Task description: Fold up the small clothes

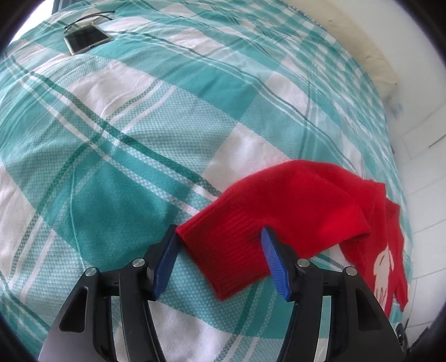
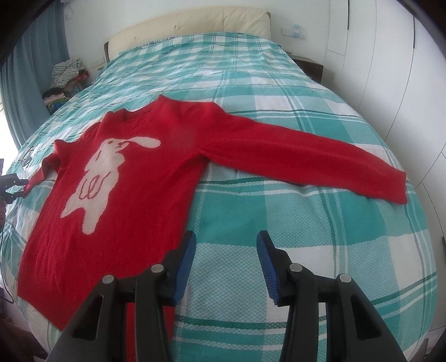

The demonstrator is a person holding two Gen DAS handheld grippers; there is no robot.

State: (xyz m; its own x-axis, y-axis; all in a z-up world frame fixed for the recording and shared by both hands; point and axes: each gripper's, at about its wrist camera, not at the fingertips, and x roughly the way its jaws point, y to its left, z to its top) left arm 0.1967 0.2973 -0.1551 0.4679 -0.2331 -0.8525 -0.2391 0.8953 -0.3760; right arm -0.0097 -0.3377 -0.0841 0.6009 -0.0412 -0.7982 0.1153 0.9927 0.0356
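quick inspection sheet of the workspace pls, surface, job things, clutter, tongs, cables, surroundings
surface: bed with a teal and white checked cover, lightly wrinkled.
job's things: red sweater with a white rabbit, lying flat face up; one sleeve stretched out to the side, the other sleeve's cuff between the left tongs.
clutter: phone on the cover; heap of clothes beside the bed.
grippers: left tongs open around the cuff, pads not pressing; right tongs open, holding nothing, near the sweater's hem.
cables: thin dark cable by the phone.
surroundings: cream headboard, blue curtain, white wardrobe doors.
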